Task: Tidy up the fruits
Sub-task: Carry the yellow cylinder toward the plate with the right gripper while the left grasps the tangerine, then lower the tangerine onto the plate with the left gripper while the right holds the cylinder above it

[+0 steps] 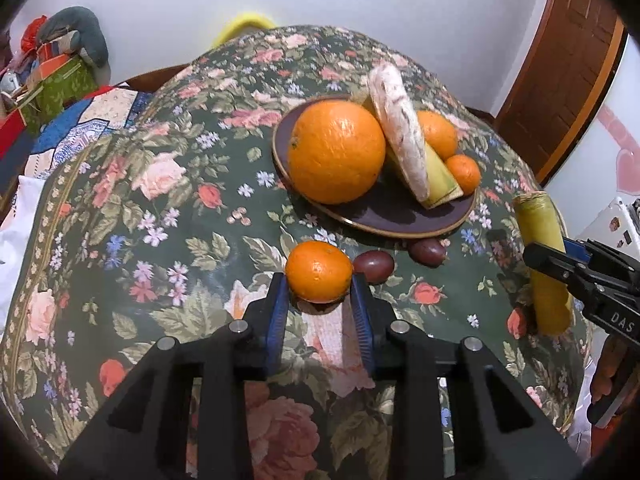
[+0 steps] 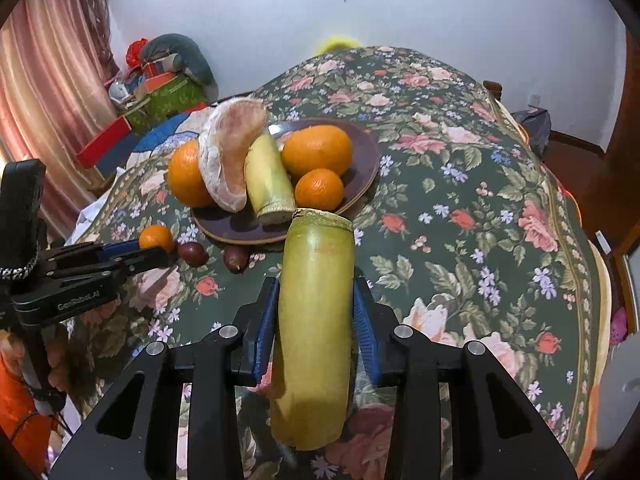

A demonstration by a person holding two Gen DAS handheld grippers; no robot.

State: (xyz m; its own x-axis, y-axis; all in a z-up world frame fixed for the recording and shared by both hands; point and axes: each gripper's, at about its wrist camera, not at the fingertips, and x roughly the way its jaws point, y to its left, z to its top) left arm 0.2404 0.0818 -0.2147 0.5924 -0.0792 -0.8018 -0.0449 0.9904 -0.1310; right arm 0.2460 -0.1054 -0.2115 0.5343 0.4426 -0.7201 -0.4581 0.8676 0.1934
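Observation:
My left gripper [image 1: 319, 280] is shut on a small orange [image 1: 319, 272], held just above the floral cloth in front of the dark plate [image 1: 384, 216]. The plate holds a big orange [image 1: 336, 152], a peeled pomelo piece [image 1: 400, 128], a yellow-green cane piece [image 1: 438, 180] and two smaller oranges [image 1: 464, 172]. My right gripper [image 2: 316, 292] is shut on a long yellow-green cane piece [image 2: 314, 320], held upright-tilted near the plate's front rim [image 2: 240, 232]. Two dark passion fruits [image 1: 374, 266] lie on the cloth before the plate.
The floral cloth [image 1: 160, 200] covers the whole table. Boxes and a stuffed toy [image 1: 72, 40] sit beyond the left edge. A wooden door [image 1: 568, 60] stands at the right. The other gripper shows at the right edge of the left wrist view [image 1: 548, 260].

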